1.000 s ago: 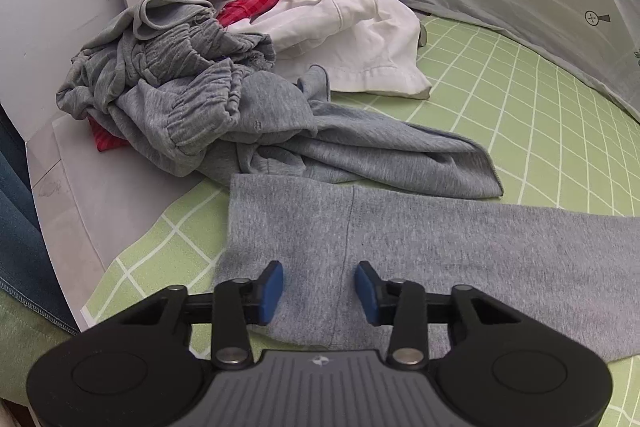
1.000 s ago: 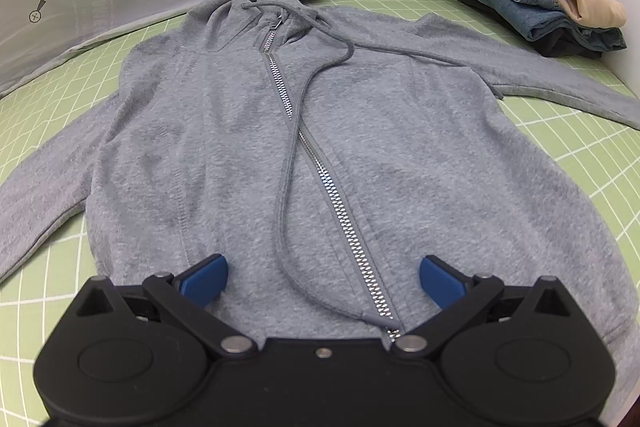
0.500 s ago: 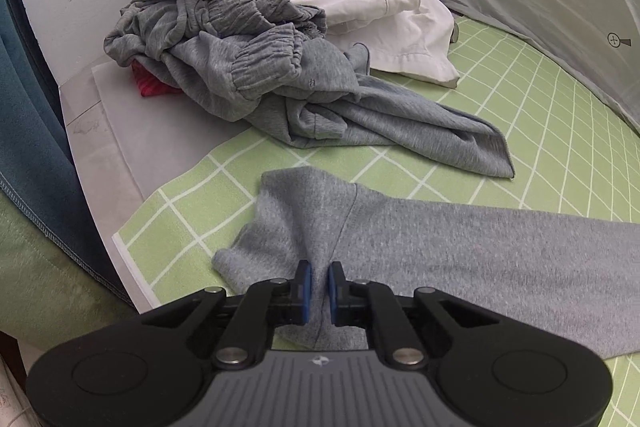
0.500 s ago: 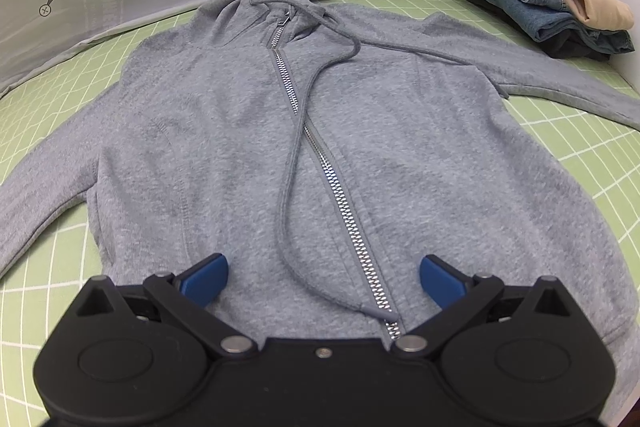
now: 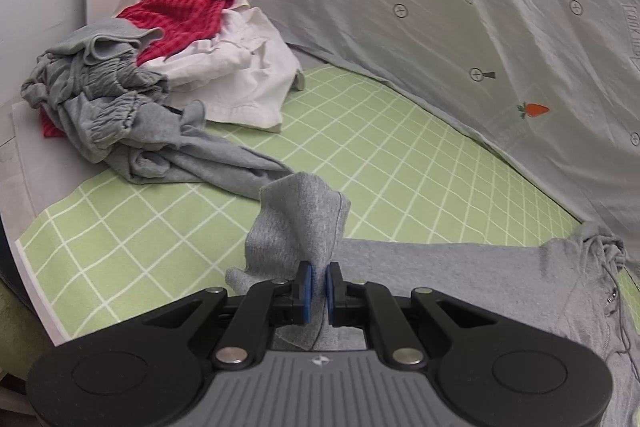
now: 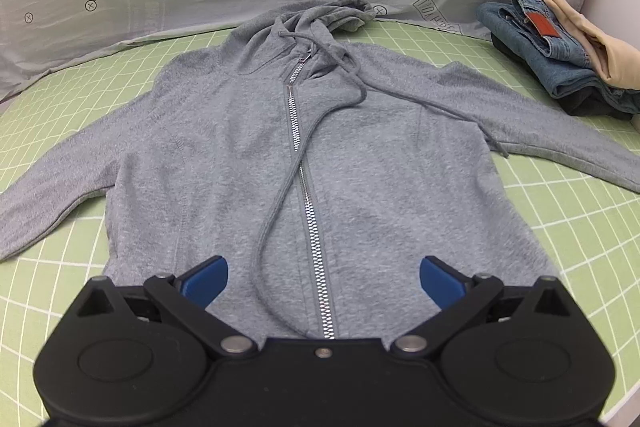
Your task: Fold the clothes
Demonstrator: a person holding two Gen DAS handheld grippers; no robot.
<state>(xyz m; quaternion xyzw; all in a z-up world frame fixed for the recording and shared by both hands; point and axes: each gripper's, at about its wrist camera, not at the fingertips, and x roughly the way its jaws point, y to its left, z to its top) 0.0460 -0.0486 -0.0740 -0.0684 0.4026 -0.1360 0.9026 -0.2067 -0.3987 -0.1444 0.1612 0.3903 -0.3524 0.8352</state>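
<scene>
- Left gripper (image 5: 316, 286): sits low centre of the left wrist view, angled down toward the green gridded mat (image 5: 400, 163). Blue fingers (image 5: 306, 287) pressed nearly together, pinching a fold of the sleeve cuff (image 5: 298, 223).
- Cuff bunches up in a peak right above the fingers, lifted clear of the mat; the rest of the sleeve trails flat toward the lower right of the frame, where the hood and drawstring show at the edge.
- Right gripper (image 6: 323, 277): low centre of the right wrist view, tilted down over the hem of the grey hoodie (image 6: 360, 155). Fingers (image 6: 206, 277) spread wide, nothing between them; the lower end of the zipper (image 6: 308, 203) runs down between the two fingers.
- Hoodie lies front-up and flat on the mat in the middle of the right wrist view, hood at upper centre, sleeves reaching out to the left and right edges. Soft heathered knit; silver metal zipper teeth; grey cord drawstring (image 6: 276, 203) looping across the chest.
- Unfolded pile (image 5: 152, 75) in the upper left of the left wrist view: crumpled grey knit, a red waffle-textured piece, white cloth.
- Folded stack (image 6: 560, 59) in the upper right of the right wrist view: blue denim with a red tag, a beige piece on top, a dark one beneath.
- Pale sheet (image 5: 460, 27) printed with carrots and arrows rises behind the mat.
</scene>
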